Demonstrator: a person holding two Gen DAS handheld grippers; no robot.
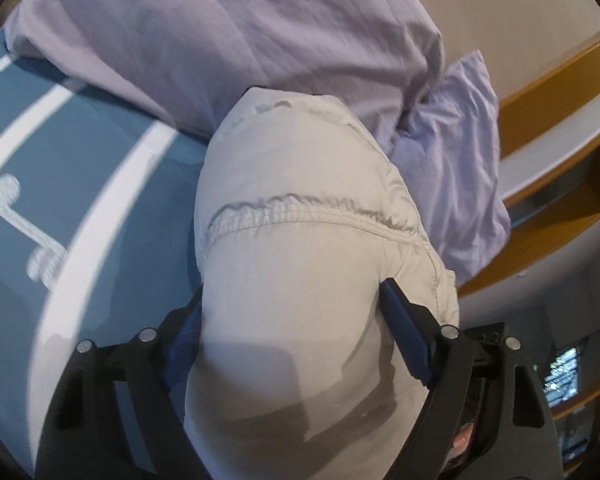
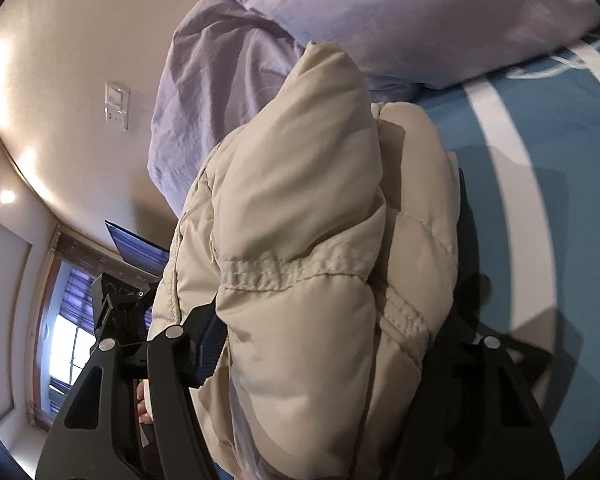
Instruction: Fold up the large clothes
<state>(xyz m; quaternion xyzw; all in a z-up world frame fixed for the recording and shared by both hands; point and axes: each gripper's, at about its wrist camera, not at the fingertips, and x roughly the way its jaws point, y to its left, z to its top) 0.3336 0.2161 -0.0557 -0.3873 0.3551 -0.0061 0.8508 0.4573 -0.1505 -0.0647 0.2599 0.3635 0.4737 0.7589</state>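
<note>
A beige quilted puffer jacket (image 1: 300,264) fills the middle of the left wrist view, above a blue bedspread with white stripes (image 1: 100,168). My left gripper (image 1: 292,320) is shut on a thick fold of it, blue pads pressing both sides. In the right wrist view the same jacket (image 2: 300,240) is bunched up between the fingers of my right gripper (image 2: 332,328), which is shut on it; the right-hand finger is mostly hidden by fabric. The bedspread (image 2: 540,160) lies to the right.
A lilac duvet and pillow (image 1: 260,32) are heaped on the bed behind the jacket; they also show in the right wrist view (image 2: 340,8). Wooden shelving (image 1: 560,128) stands beside the bed. A wall switch plate (image 2: 117,106) and a window (image 2: 66,336) lie left.
</note>
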